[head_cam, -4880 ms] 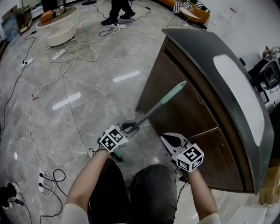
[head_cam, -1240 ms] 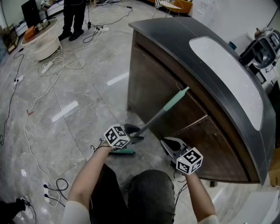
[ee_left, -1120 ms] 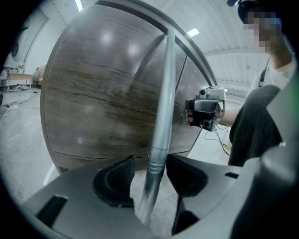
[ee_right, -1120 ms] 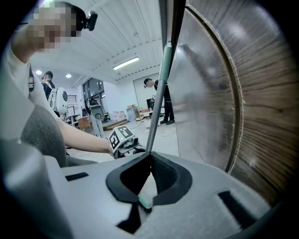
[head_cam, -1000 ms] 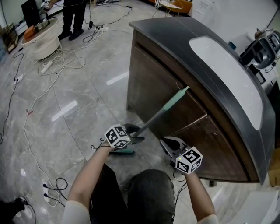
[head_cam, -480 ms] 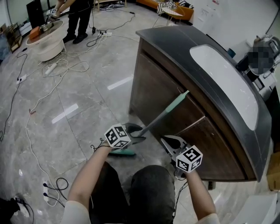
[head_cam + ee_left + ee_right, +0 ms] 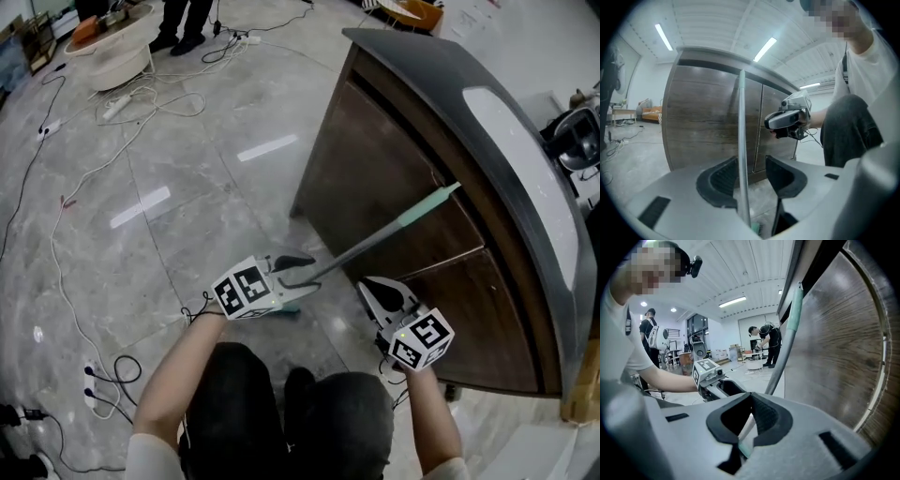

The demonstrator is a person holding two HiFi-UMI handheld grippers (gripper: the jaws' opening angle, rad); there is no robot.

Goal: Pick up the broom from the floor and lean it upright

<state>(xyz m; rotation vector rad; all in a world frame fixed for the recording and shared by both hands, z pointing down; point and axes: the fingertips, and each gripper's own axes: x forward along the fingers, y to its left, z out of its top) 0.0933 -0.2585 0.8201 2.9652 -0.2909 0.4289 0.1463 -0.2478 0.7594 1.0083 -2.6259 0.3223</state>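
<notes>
The broom leans against the dark wooden counter (image 7: pixel 403 159). Its grey pole (image 7: pixel 366 246) ends in a teal grip (image 7: pixel 427 204) that rests high on the cabinet front. Its teal head (image 7: pixel 289 307) peeks out under my left gripper (image 7: pixel 298 272). That gripper is open with the pole (image 7: pixel 740 140) between its jaws, close to the left pad and clear of the right one; the jaws have just been closing a little. My right gripper (image 7: pixel 367 284) hovers to the right of the pole, shut on nothing. In the right gripper view the pole (image 7: pixel 780 366) rises behind the closed jaws.
The counter's curved dark top (image 7: pixel 487 141) overhangs the cabinet doors at right. Cables (image 7: pixel 66 216) and a power strip (image 7: pixel 89 375) lie on the grey tiled floor at left. A round white table (image 7: pixel 117 56) and a standing person (image 7: pixel 187 19) are at the far top left.
The left gripper has risen with the pole between its jaws, and its jaws have narrowed slightly. The right gripper has shifted a little. The head view has swung, so the counter sits further right.
</notes>
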